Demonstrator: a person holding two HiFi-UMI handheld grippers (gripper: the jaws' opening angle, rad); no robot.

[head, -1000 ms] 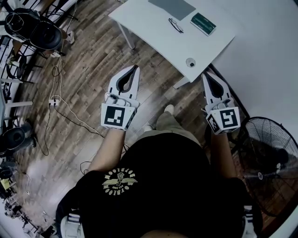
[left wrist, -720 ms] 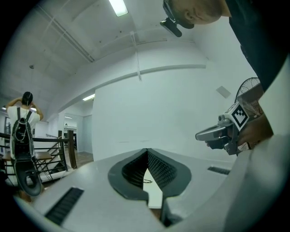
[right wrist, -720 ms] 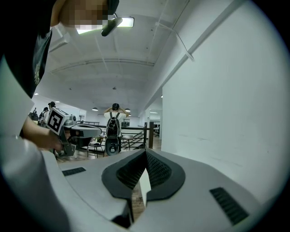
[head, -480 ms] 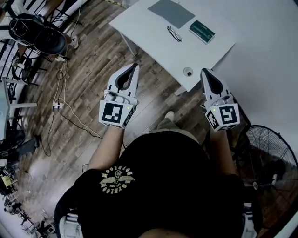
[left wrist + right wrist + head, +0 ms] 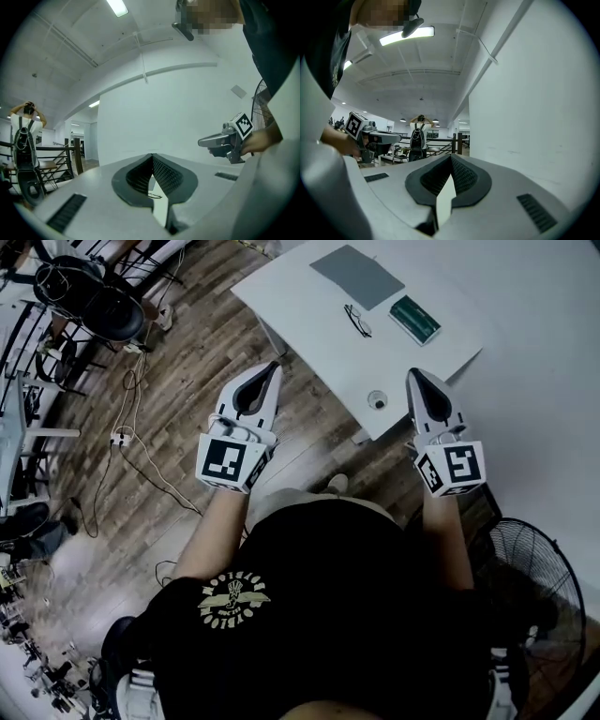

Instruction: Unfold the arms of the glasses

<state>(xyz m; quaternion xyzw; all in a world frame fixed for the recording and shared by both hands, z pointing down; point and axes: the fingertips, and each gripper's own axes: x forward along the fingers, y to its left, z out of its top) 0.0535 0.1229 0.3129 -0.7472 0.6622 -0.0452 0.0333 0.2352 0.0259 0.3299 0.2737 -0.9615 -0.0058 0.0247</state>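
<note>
**Head view.** The glasses (image 5: 357,321) lie on the white worktop (image 5: 300,306), between a grey mat (image 5: 357,277) and a green case (image 5: 414,319). Their long axis is oblique, from far-left to near-right, roughly parallel to the case. Both claws are clenched on nothing. The left claw (image 5: 274,368) is held over the floor just off the worktop, and the right claw (image 5: 413,377) is by its near edge. The glasses lie ahead of and between the 2 claws, well apart from both. The right claw appears slightly nearer.

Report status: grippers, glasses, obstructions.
Left gripper and right gripper shut, empty, short of white table. Thin dark-framed glasses lying on it, beside green rectangular case. Small round object at near corner.
</note>
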